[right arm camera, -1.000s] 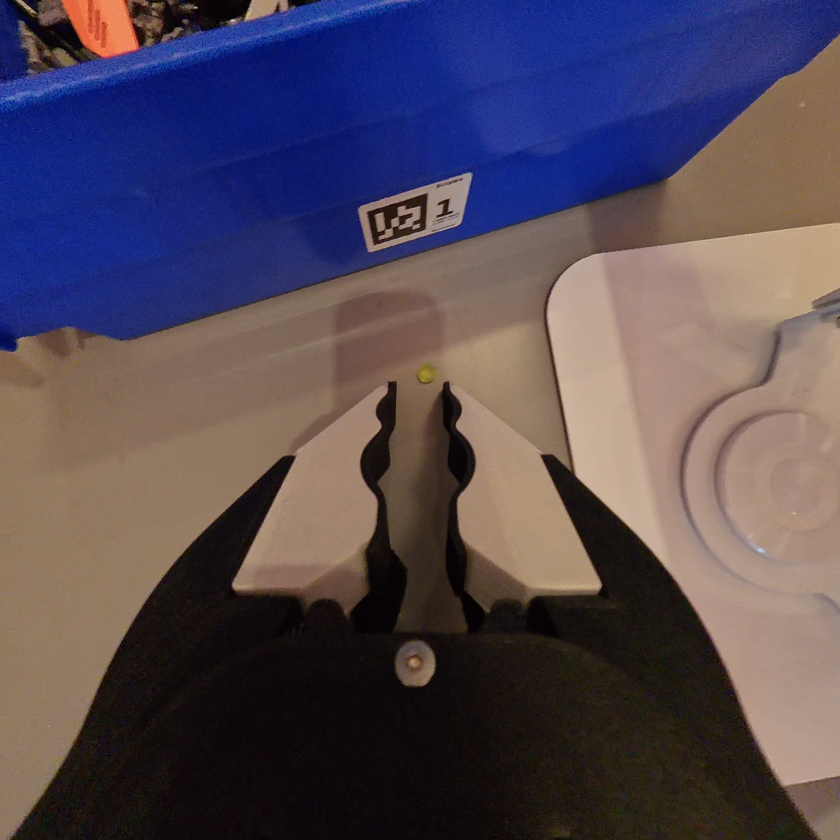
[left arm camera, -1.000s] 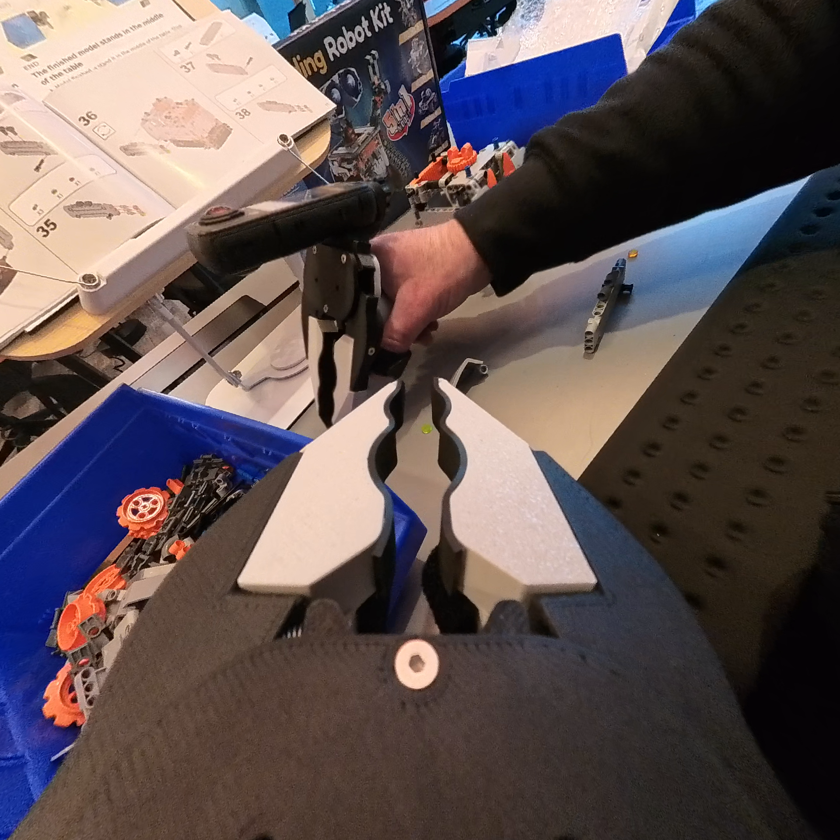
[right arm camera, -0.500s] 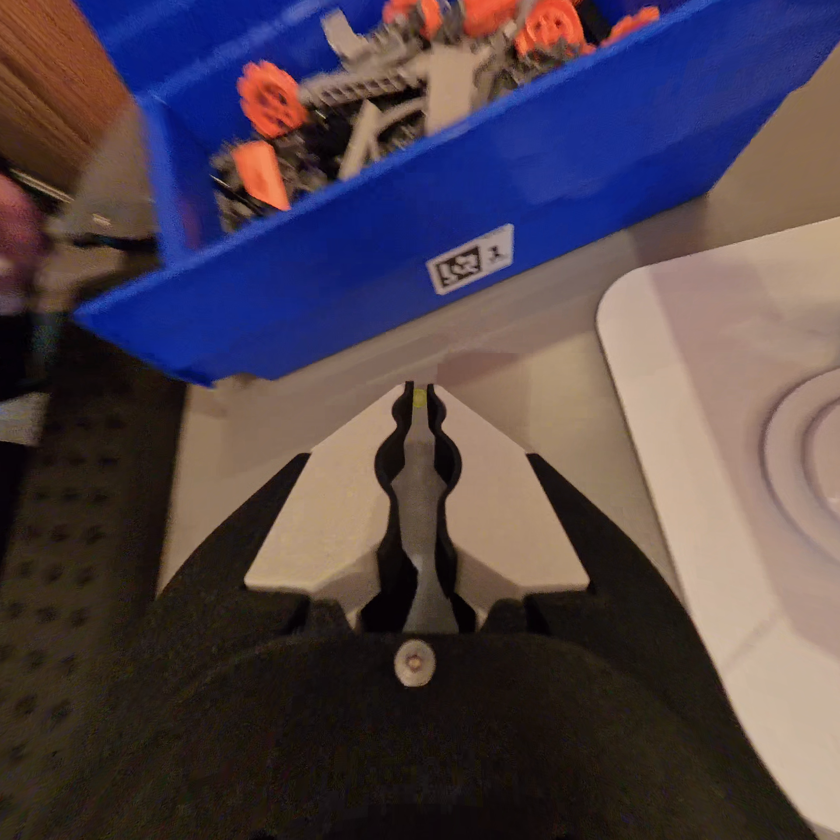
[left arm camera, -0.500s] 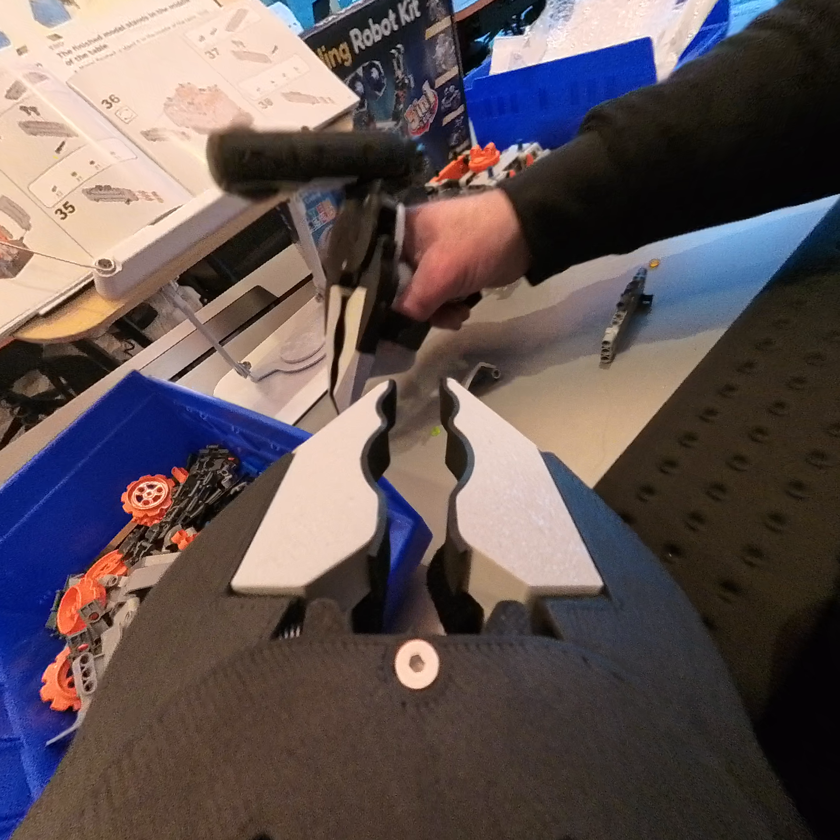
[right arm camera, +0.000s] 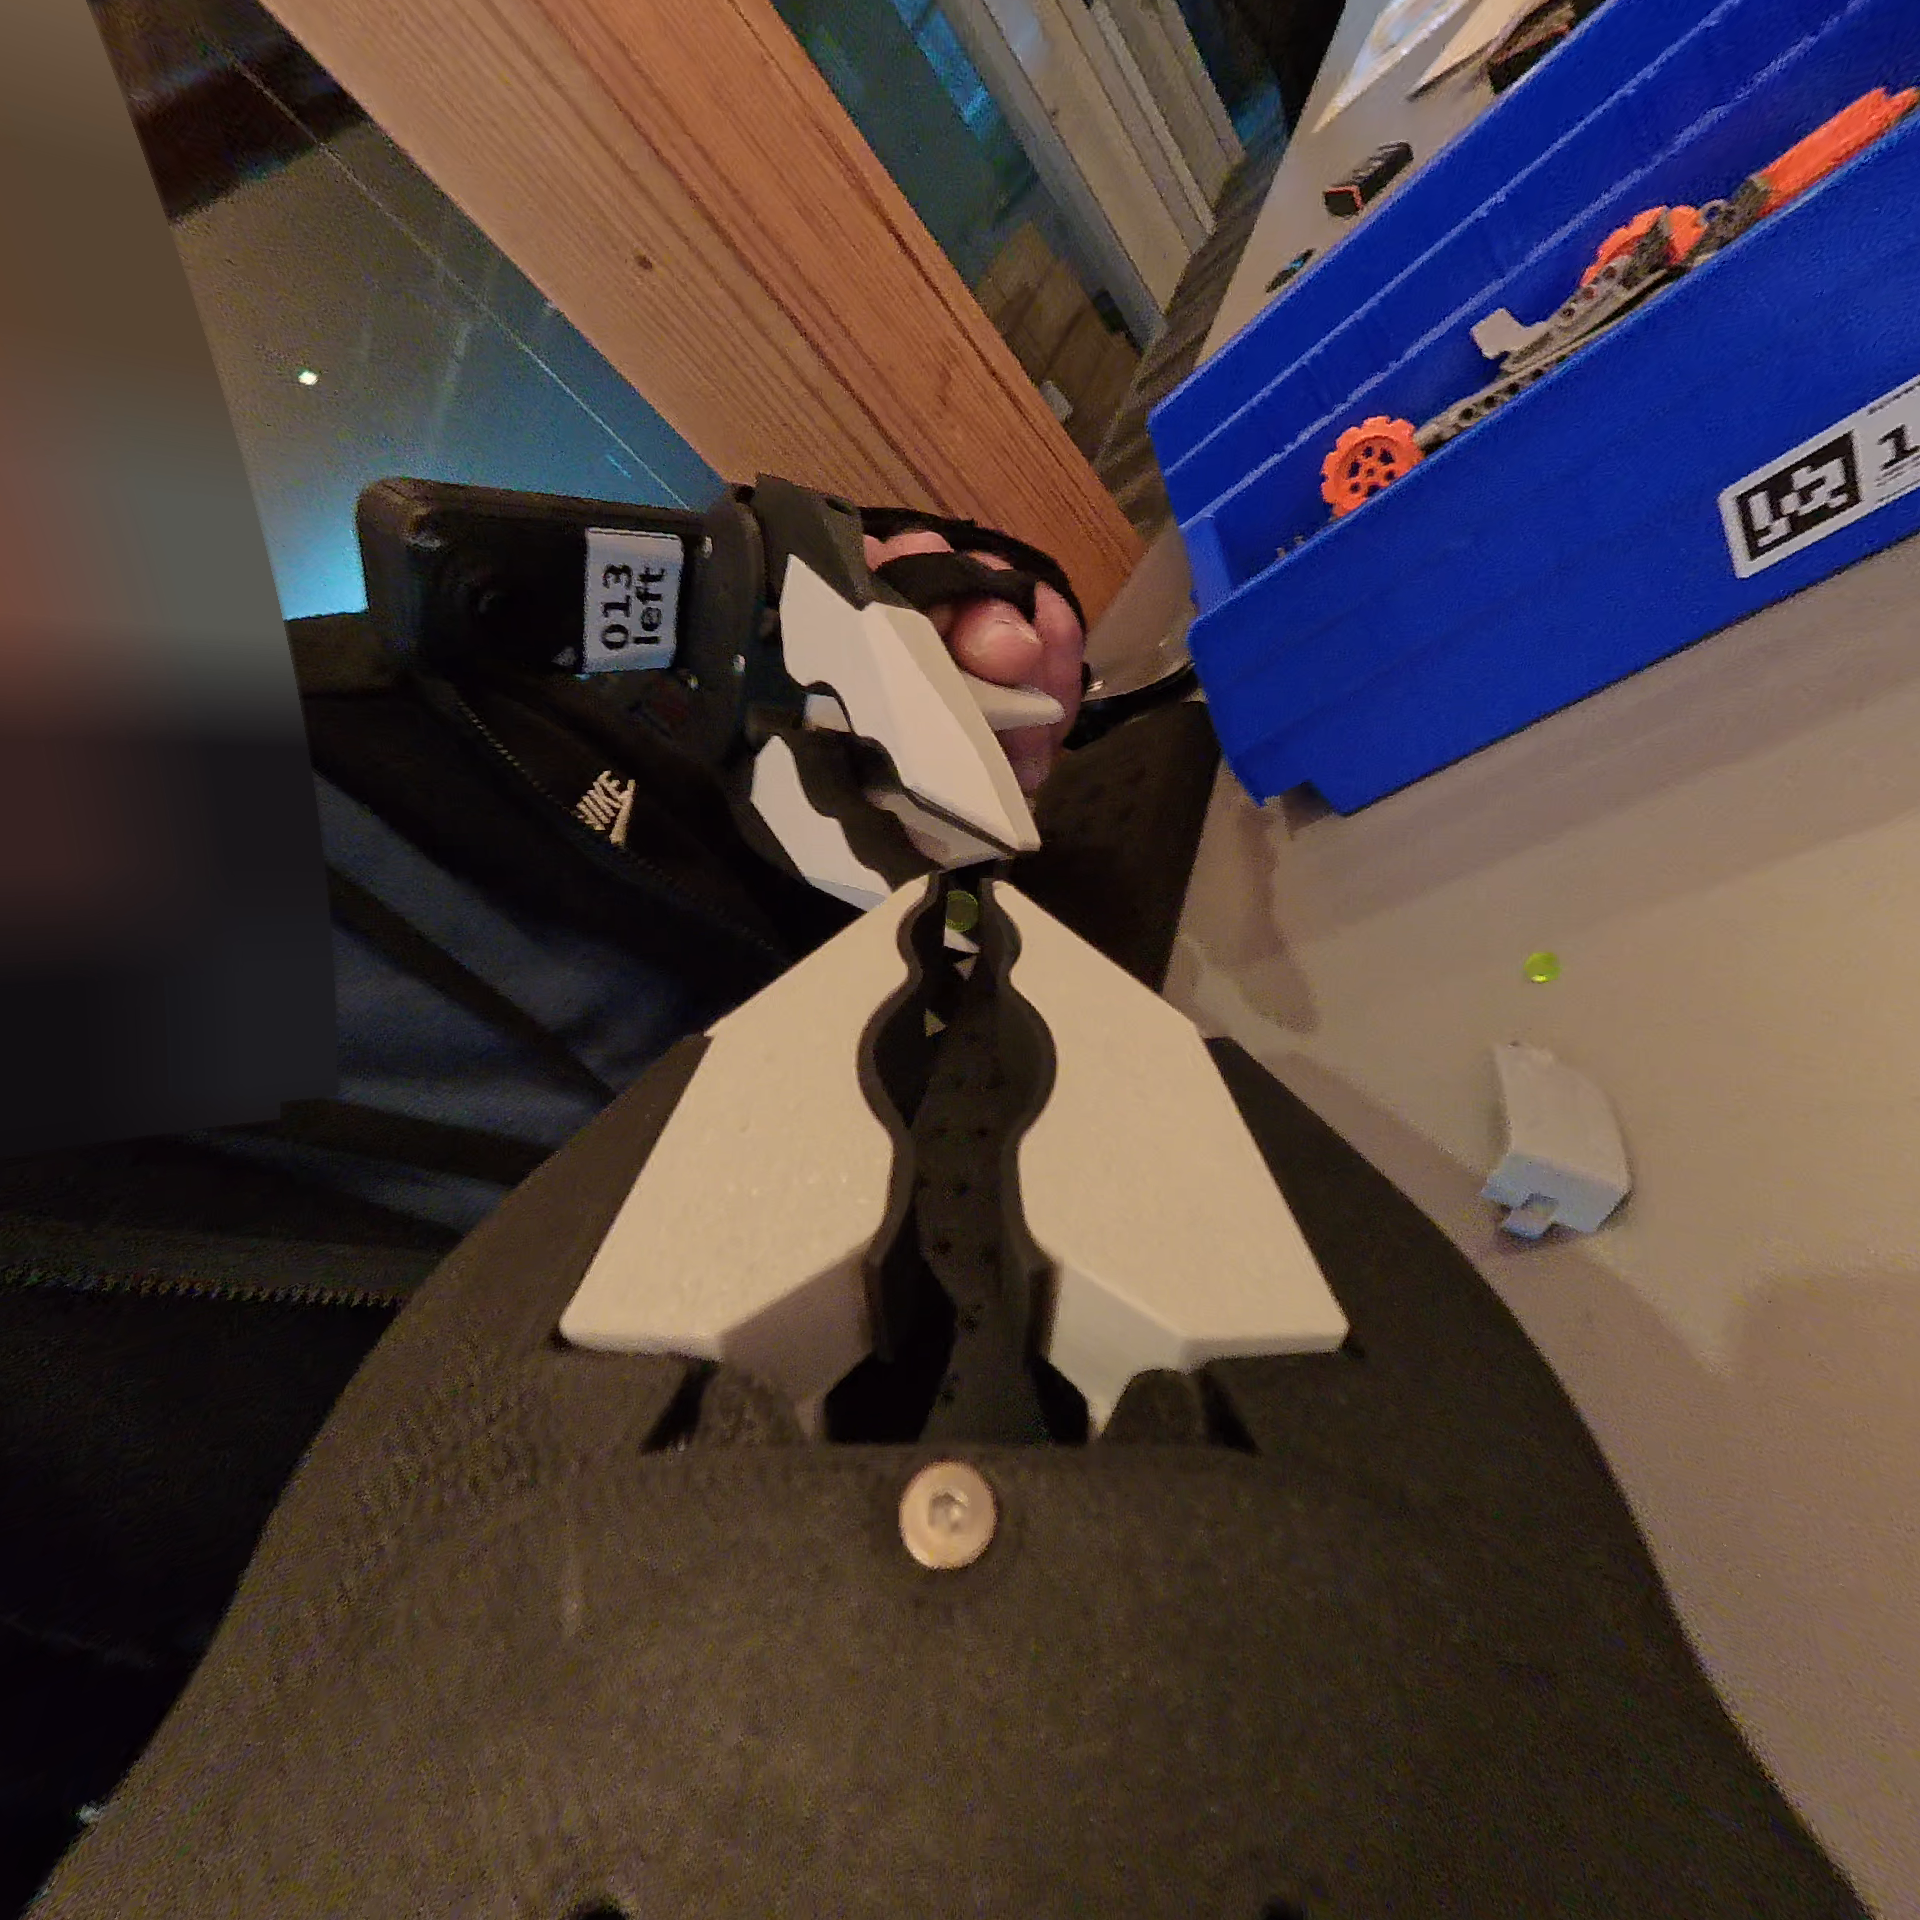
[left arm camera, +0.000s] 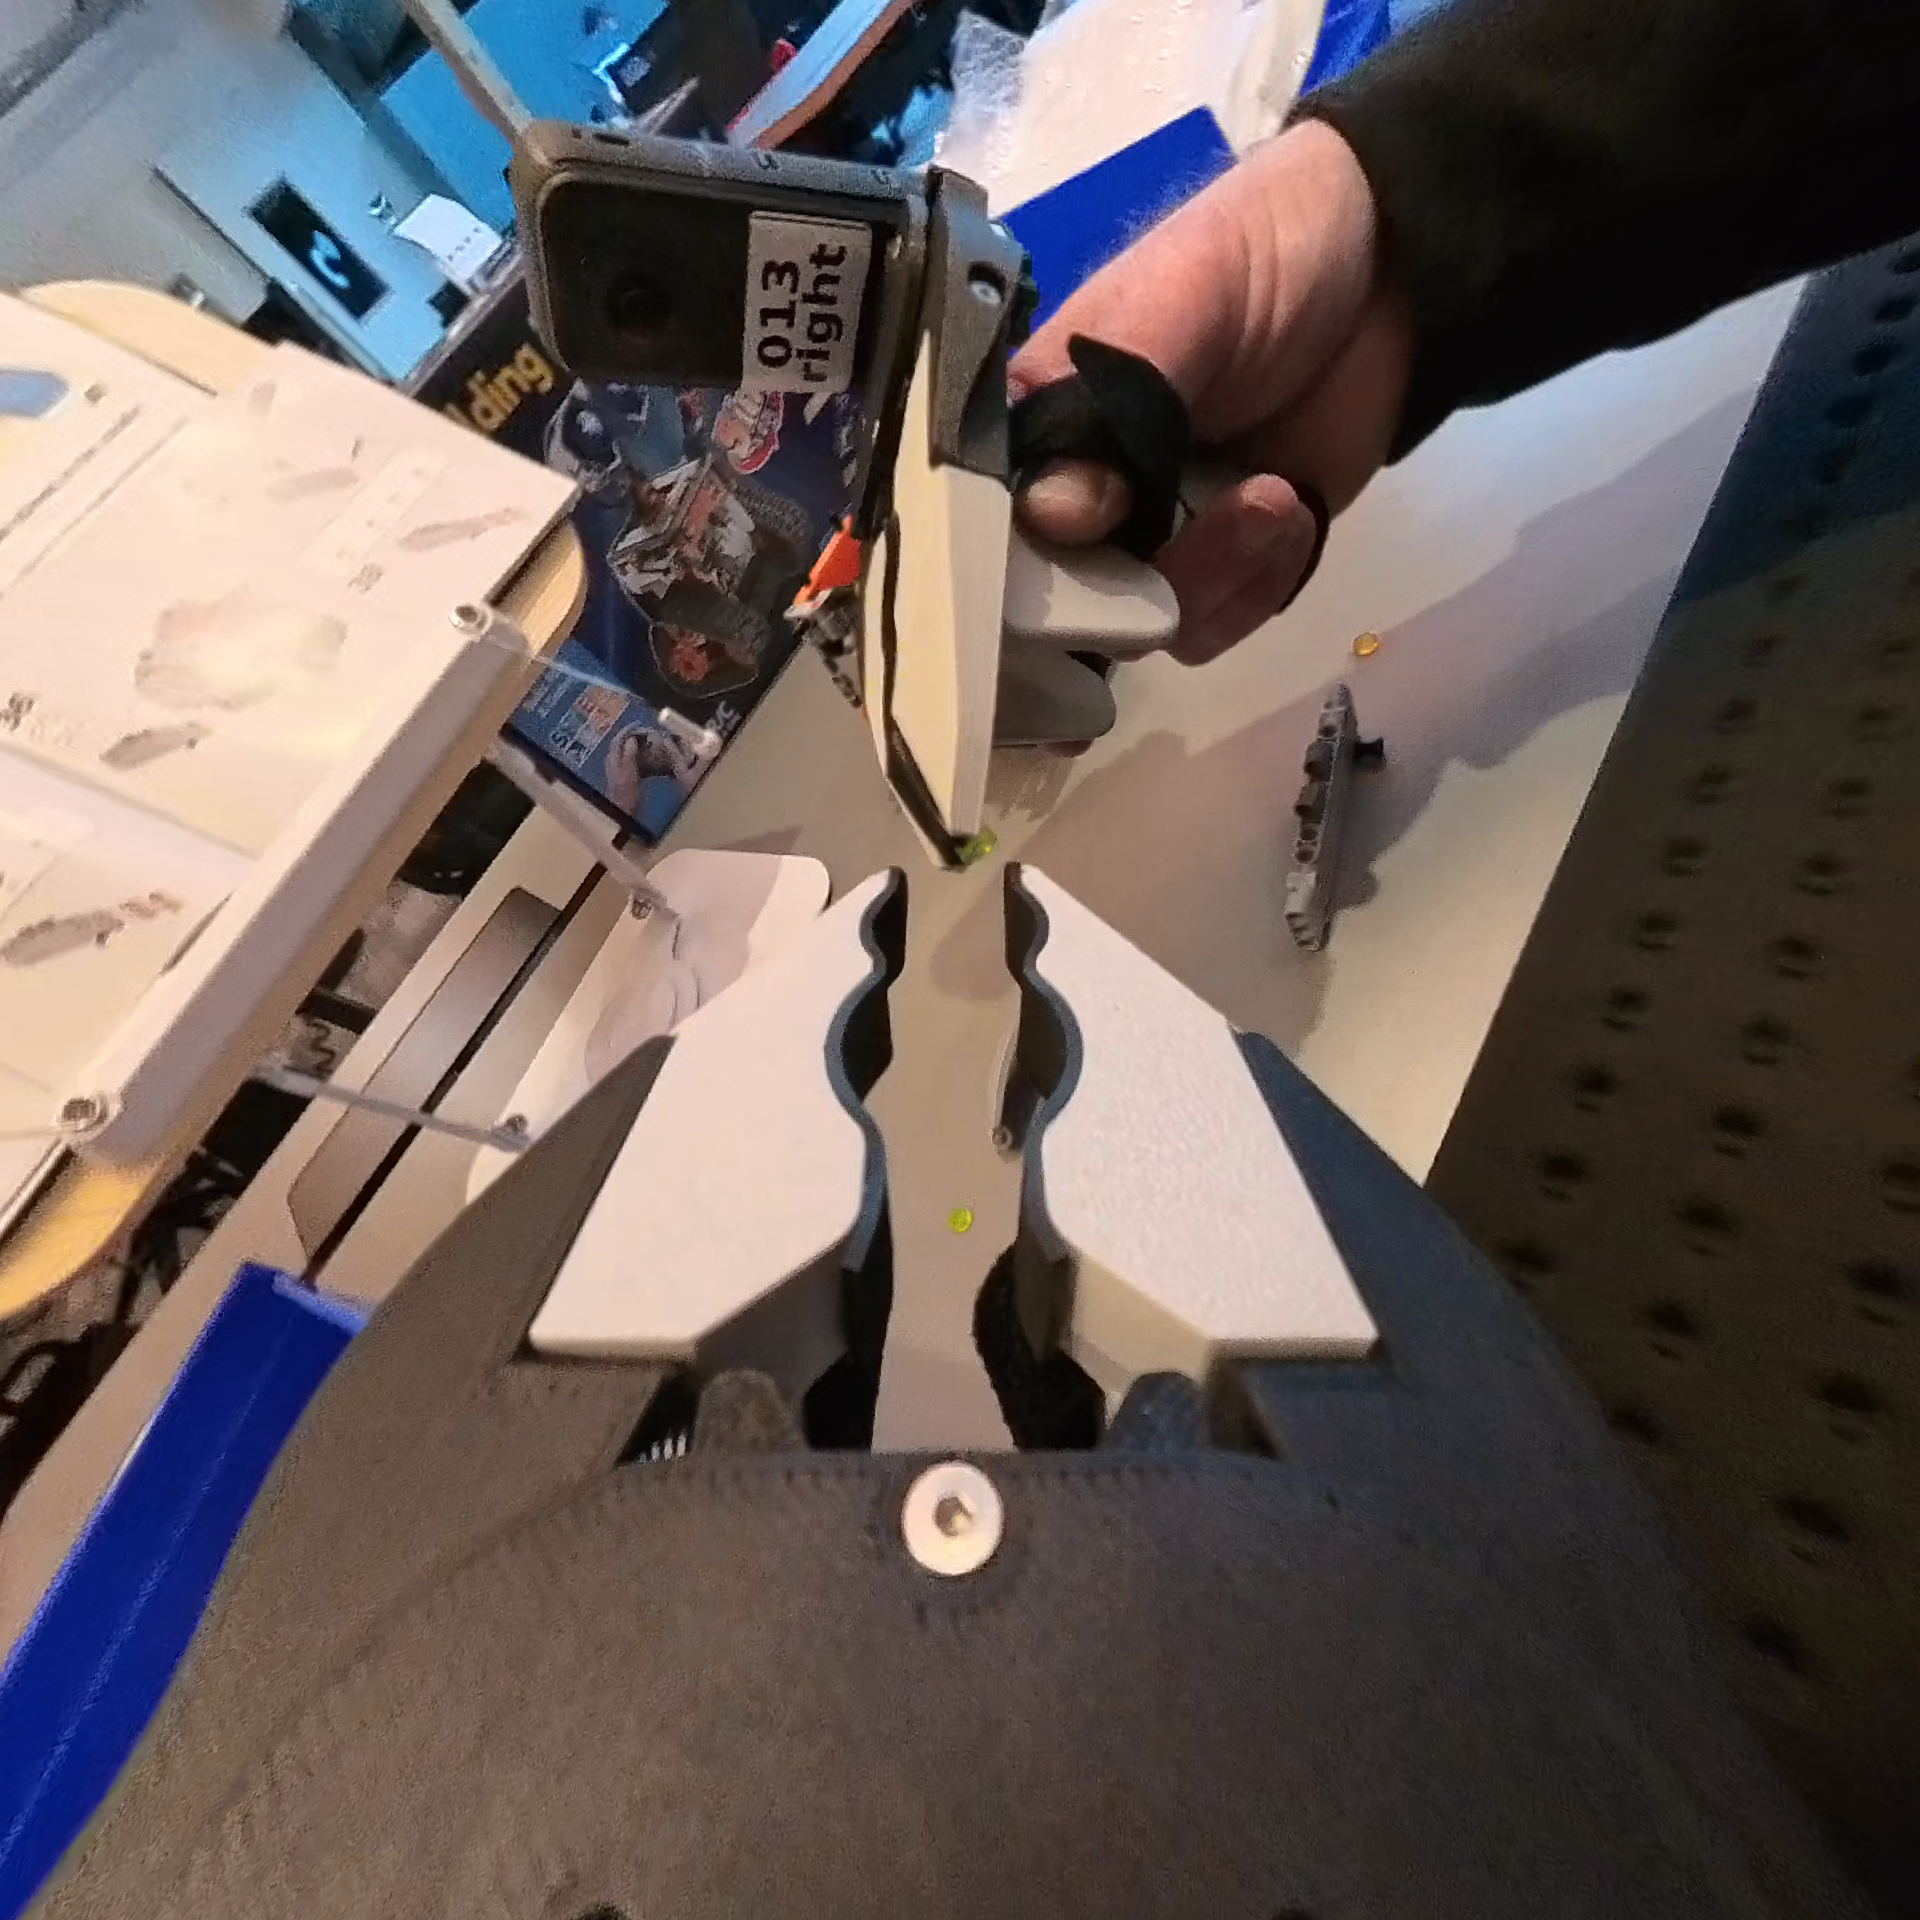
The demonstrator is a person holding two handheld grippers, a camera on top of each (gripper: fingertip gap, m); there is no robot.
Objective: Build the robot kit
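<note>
- My right gripper [right arm camera: 958, 914] is lifted off the tabletop [right arm camera: 1662, 831], jaws pinching a small green bead [right arm camera: 959, 910] at the very tips, held up where both cameras catch it.
- My left gripper [left arm camera: 951, 883] faces it, jaws spread and empty, tips just beside the bead.
- A second green bead [left arm camera: 960, 1219] lies on the tabletop below; the blue bin [right arm camera: 1558, 582] sits near.
</note>
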